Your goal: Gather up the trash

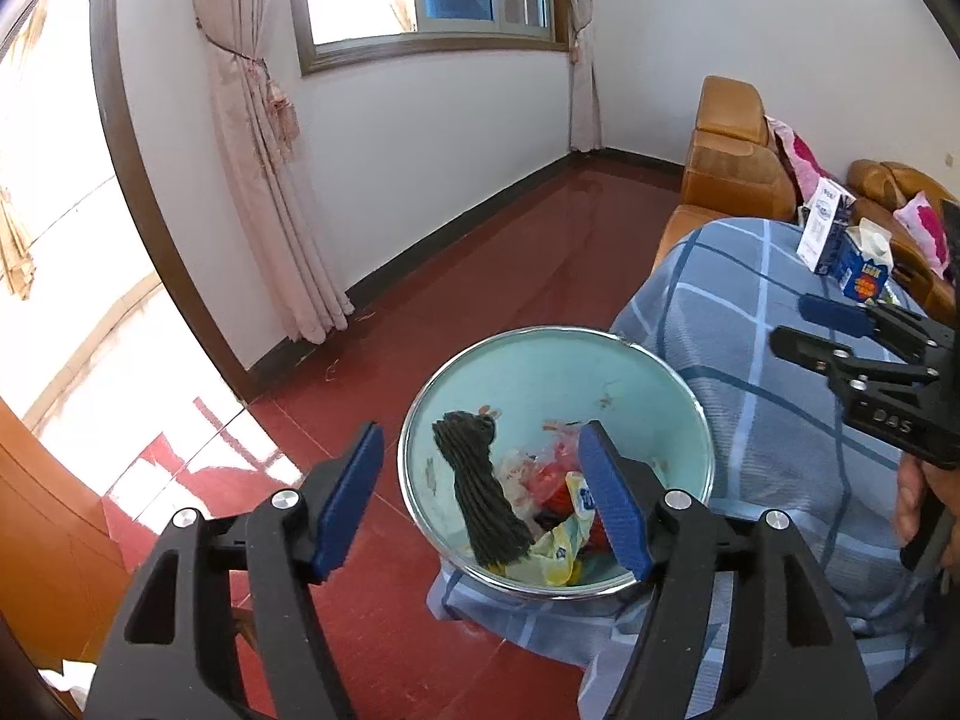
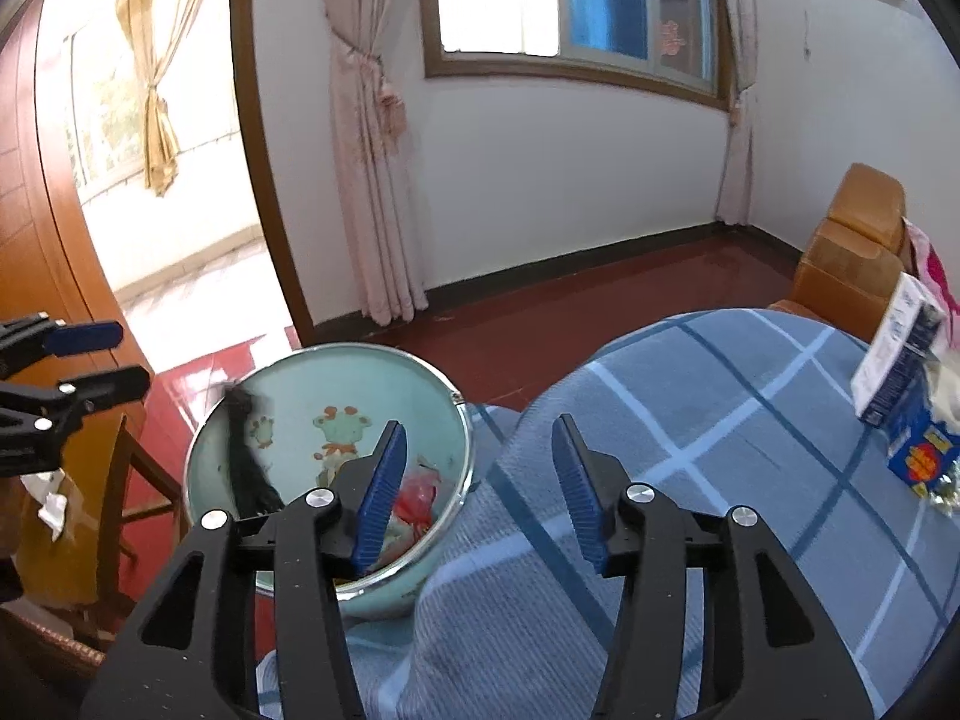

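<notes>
My left claw (image 1: pixel 483 498) tilts down over the pale green bin (image 1: pixel 660 384), jaws apart and empty. My right claw (image 2: pixel 480 495) gapes empty beside it. A dark ribbed bundle (image 1: pixel 480 492) lies inside, long axis running away from me.

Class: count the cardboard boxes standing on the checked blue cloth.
2: a white-and-navy box upright at the far right of the cloth; an open blue tissue box right beside it. Others may lie outside view.

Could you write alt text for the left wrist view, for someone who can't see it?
An open hand-held gripper hangs over a pale green bin holding a dark ribbed cloth and wrappers. Beside it stands a table in a blue checked cloth, with the other hand-held gripper at right.
</notes>
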The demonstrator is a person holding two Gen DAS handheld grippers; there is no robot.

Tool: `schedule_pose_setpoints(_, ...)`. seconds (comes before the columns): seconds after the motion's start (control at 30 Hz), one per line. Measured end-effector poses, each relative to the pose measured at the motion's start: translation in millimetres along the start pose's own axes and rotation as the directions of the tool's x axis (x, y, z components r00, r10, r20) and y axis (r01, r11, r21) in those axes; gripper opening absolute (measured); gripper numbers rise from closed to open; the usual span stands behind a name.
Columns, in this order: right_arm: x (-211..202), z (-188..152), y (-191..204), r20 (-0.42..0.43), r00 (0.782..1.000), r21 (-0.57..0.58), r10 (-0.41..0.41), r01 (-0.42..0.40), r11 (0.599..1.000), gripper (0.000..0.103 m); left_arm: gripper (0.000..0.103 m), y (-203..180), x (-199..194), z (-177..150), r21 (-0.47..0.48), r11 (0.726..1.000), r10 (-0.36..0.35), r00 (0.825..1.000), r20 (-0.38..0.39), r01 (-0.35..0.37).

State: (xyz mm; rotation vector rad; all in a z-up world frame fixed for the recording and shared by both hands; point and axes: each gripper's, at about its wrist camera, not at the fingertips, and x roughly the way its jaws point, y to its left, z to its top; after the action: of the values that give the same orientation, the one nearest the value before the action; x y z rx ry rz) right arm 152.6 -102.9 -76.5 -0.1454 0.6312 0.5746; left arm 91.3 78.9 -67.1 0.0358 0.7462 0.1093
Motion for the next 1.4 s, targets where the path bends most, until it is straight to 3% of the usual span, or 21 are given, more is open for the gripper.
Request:
schedule_pose_setpoints(0.2,-31,-5,-9,0.044,0.998,0.025,-0.048,0.047,0.999,0.056,0.074,-6,-13,3,0.011,1.000,-0.013,0.999,0.037,0.013)
schedule_pose_setpoints(0.3,-44,-7,-12,0.066,0.996,0.041,-0.066,0.064,0.997,0.059,0.082,-7,-22,5,0.012,1.000,-0.017,0.998,0.060,0.016)
schedule_pose_setpoints(0.57,-61,-8,-7,0.099,0.991,0.051,-0.088,0.083,0.995,0.059,0.085,-5,-36,7,0.007,1.000,-0.020,0.995,0.096,0.019)
schedule_pose_setpoints(0.63,-63,-6,-6,0.104,0.991,0.048,-0.088,0.084,0.995,0.059,0.090,-5,-37,8,0.002,1.000,-0.013,0.995,0.103,0.013)
schedule_pose_setpoints(1.4,-70,-7,4,0.126,0.989,0.040,-0.080,0.075,0.996,0.062,0.092,1,-40,10,-0.006,1.000,0.000,0.994,0.113,0.001)
